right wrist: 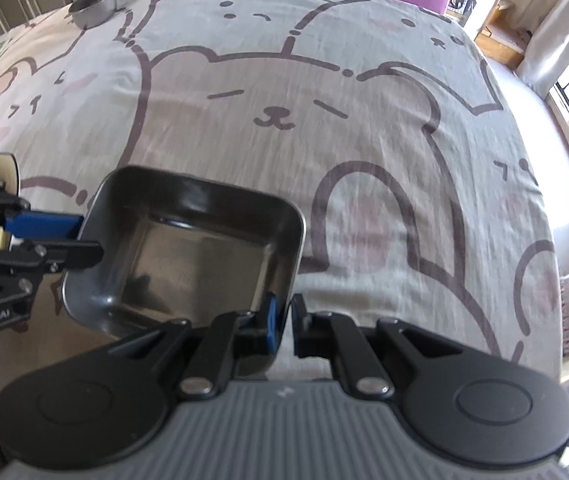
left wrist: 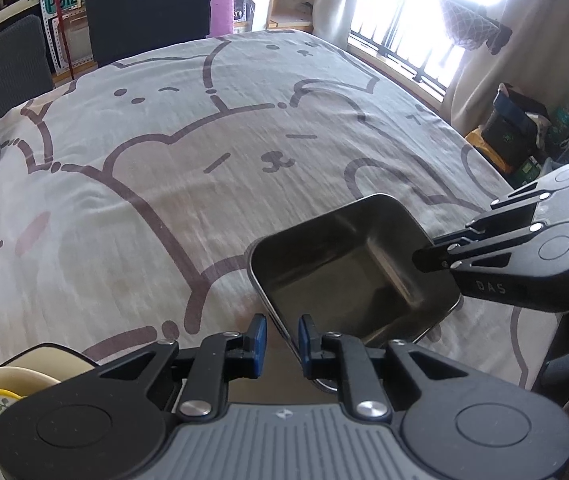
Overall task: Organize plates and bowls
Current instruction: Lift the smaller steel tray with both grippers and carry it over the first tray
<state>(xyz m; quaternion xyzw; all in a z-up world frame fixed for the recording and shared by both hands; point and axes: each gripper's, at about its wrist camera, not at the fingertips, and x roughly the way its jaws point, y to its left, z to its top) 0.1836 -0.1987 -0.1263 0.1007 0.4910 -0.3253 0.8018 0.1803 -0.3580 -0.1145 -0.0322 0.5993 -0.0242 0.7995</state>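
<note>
Steel catches the window light at the near edge of the table: a square stainless-steel tray [left wrist: 354, 268] with rounded corners and a dark, mirror-like inside is held tilted just above the cloth, close to the near right corner. The right gripper [right wrist: 284, 328] is clamped on one wall of the tray — one blue-padded finger is seen inside the rim, the other outside it, with the thin metal pinched between them. In the left wrist view the same gripper is seen reaching in from the right, its black fingertips closed on the tray's right rim.

The left gripper [left wrist: 282, 344] is placed at the opposite side of the tray. Its jaws are seen nearly together; the tray's rim runs past the inner face of one blue pad, and whether that pad presses on the metal cannot be told.

The table is covered by a pale cloth [left wrist: 204, 160] printed with brown outline bears and pink cheeks. A small round stainless-steel bowl [right wrist: 94, 6] is set upright well apart from the tray, at the far left corner of the table. Cream-coloured ceramic dishes [left wrist: 0, 390], one with a yellow rim and a green leaf print, are stacked at the near left edge, just beside the left gripper.
</note>
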